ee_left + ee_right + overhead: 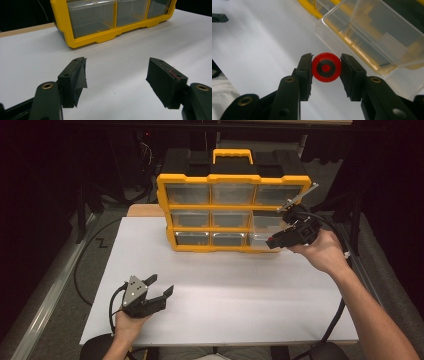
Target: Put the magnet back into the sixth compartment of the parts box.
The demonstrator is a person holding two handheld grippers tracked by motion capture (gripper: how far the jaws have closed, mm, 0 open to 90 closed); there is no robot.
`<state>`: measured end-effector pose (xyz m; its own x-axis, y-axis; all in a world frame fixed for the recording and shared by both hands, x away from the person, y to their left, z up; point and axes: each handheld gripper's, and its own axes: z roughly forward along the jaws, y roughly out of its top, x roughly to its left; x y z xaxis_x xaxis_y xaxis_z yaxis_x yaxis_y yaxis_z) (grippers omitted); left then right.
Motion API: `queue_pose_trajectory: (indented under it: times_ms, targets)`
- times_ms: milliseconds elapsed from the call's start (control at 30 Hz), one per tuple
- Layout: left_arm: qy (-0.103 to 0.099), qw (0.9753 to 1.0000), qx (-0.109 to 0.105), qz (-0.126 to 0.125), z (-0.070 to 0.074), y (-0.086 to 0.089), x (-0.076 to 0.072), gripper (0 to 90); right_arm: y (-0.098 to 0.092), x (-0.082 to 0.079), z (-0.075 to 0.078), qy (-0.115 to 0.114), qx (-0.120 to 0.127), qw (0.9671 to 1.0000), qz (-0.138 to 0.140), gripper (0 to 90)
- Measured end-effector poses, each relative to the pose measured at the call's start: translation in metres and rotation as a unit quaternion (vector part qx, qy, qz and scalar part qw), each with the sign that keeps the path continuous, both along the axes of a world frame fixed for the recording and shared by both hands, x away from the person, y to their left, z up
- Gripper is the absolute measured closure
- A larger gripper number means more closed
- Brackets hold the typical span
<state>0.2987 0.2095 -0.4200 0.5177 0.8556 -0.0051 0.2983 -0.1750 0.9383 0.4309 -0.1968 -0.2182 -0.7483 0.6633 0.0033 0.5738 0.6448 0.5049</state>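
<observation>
A yellow and black organizer (232,205) with clear drawers stands at the back of the white table (225,295). Its bottom right drawer (260,239) is pulled out; in the right gripper view this clear drawer (372,32) lies just ahead and to the right. My right gripper (326,68) is shut on a red disc with a dark ring (326,67), held above the table beside that drawer. In the high view the right gripper (276,241) hovers at the organizer's lower right corner. My left gripper (162,285) rests open near the front left of the table, with nothing between its pads (77,75).
The organizer's lower left corner (70,37) stands ahead of the left gripper. Dark cables (90,260) trail along the floor at the left. A metal rail (45,295) runs along the table's left side.
</observation>
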Motion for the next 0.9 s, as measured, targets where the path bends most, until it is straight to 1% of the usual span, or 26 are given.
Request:
queue_pose_trajectory:
  times_ms: [100, 333, 400, 567, 900]
  targets:
    - [0.001, 1.0000, 0.000, -0.001, 0.000, 0.000, 0.000, 31.8, -0.001, 0.002, 0.004, -0.003, 0.006, 1.0000, -0.005, 64.8]
    - [0.001, 1.0000, 0.001, -0.001, 0.000, 0.000, 0.000, 31.8, -0.001, 0.007, 0.009, -0.003, 0.003, 0.9999, -0.016, 64.8]
    - [0.001, 1.0000, 0.001, -0.001, 0.000, 0.000, 0.000, 31.8, -0.001, 0.010, 0.010, -0.007, 0.000, 0.9998, -0.019, 64.8]
    - [0.001, 1.0000, 0.001, -0.001, 0.000, 0.000, 0.000, 31.8, -0.001, 0.015, 0.013, -0.011, 0.004, 0.9996, -0.028, 64.8]
    - [0.001, 1.0000, 0.004, -0.002, 0.000, 0.000, 0.000, 31.8, 0.000, 0.025, 0.011, -0.011, -0.003, 0.9990, -0.043, 64.7]
